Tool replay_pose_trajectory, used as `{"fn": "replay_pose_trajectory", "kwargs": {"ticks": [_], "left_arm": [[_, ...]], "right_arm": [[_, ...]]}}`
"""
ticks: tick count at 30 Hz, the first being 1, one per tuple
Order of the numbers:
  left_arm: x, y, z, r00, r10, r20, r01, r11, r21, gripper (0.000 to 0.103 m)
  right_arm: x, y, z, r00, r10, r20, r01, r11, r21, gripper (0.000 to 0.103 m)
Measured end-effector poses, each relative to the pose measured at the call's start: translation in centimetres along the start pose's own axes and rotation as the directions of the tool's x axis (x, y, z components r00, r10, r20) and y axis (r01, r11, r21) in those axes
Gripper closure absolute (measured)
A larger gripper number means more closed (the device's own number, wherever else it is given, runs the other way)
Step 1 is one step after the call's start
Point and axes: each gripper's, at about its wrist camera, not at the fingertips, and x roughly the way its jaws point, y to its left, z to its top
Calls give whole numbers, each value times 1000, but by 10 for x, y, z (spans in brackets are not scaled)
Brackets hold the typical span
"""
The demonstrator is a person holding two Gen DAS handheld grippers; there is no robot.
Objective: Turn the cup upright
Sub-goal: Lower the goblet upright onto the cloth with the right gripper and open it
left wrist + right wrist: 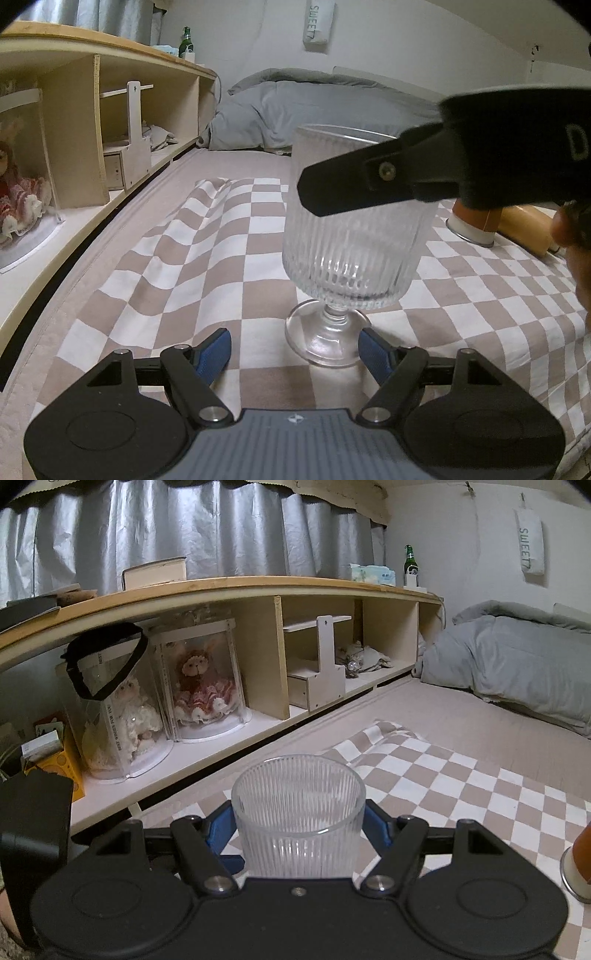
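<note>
A clear ribbed footed glass cup (351, 236) stands upright on its round foot on the checkered cloth (184, 258). My right gripper (300, 827) is shut on the cup's bowl (299, 812), blue pads on both sides; its black finger (354, 184) crosses the bowl in the left wrist view. My left gripper (295, 354) is open, with its blue fingertips (214, 354) on either side of the cup's foot, not touching it.
An orange and white cylinder (472, 225) and a wooden roller (528, 229) lie to the cup's right. A low wooden shelf (221, 602) with boxed dolls (201, 686) runs along the left. A grey duvet (517, 664) lies at the far end.
</note>
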Motion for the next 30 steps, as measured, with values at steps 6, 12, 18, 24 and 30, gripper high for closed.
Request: {"fn": "replay_pose_trajectory", "kwargs": {"ticks": [6,12,18,24,30], "left_arm": [[1,-1,0,1000,10,-5,-10,1000,5,27],[1,-1,0,1000,9,-6,-9,1000,-2,27],[-6,4,6,1000,-18,-12,17,998,-67,28],[-33,-6,15,1000,4,2,-4,999,-39,28],[-67,-24,26,999,28,25,-27,999,-28,25]], "right_arm": [[-1,1,2,1000,5,-28,-5,1000,-8,30],[-2,1,1,1000,9,-29,-9,1000,7,29],[-15,-4,7,999,14,31,-15,999,35,15],[-32,-15,10,999,16,37,-18,998,63,15],[-65,-27,5,998,4,55,-8,997,73,12]]}}
